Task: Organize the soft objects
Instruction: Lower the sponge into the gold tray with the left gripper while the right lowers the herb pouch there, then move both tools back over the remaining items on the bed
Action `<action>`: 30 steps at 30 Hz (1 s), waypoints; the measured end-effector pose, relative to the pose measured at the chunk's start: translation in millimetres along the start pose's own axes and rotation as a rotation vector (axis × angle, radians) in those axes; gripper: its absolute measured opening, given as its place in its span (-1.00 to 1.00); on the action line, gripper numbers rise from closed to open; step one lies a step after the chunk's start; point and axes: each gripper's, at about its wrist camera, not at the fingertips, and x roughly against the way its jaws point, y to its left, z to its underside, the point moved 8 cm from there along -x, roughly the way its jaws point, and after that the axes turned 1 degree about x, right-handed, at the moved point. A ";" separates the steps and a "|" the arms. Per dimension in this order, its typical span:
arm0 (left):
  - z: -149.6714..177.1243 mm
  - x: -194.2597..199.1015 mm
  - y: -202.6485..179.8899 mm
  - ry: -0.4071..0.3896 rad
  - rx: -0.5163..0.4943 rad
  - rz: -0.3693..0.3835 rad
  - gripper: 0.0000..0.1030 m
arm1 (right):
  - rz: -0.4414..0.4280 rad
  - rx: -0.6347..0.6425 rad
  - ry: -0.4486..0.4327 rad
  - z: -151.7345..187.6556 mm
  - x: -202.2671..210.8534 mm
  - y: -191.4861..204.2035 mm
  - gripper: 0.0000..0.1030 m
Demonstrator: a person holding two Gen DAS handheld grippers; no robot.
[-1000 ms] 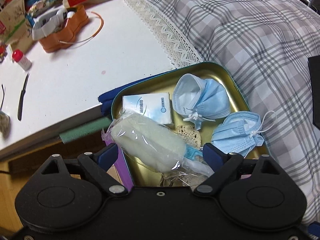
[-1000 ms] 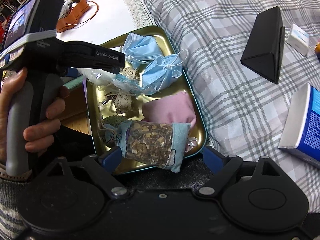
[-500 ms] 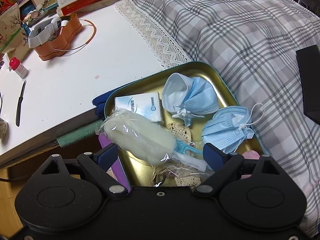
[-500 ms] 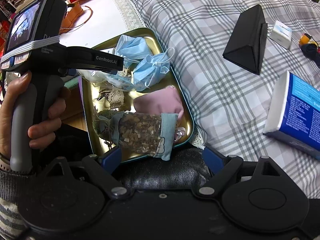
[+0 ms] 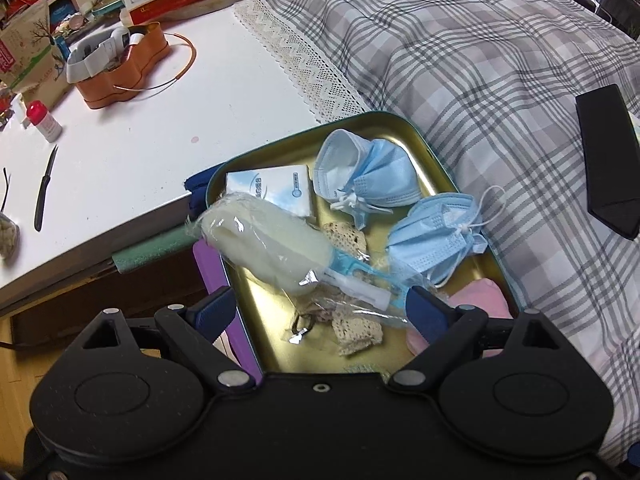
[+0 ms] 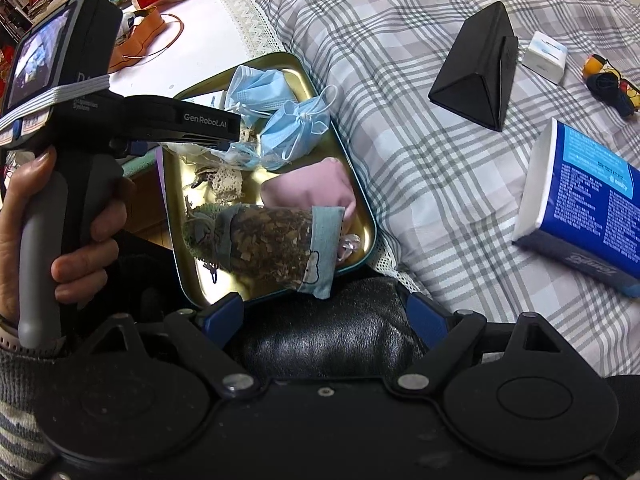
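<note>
Left hand-held gripper (image 5: 320,306) and right hand-held gripper (image 6: 324,310) point steeply down (jaws wide, empty).

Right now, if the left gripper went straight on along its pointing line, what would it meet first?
Probably the clear plastic packet lying in the gold tin tray, between its open jaws; depth is hard to judge.

Each hand-held gripper is matte black with blue-padded fingers (image 5: 426,312) and silver screws at the linkage pivots, while the left gripper (image 6: 224,138), printed "GenRobot.AI", has a grey handle below a small screen, gripped by a hand (image 6: 48,240) in a grey striped knit sleeve (image 6: 16,420).
</note>
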 end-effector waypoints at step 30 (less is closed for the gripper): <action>26.7 77.2 -149.2 0.056 -0.218 0.187 0.72 | 0.127 -0.451 -0.144 58.1 60.9 -211.9 0.77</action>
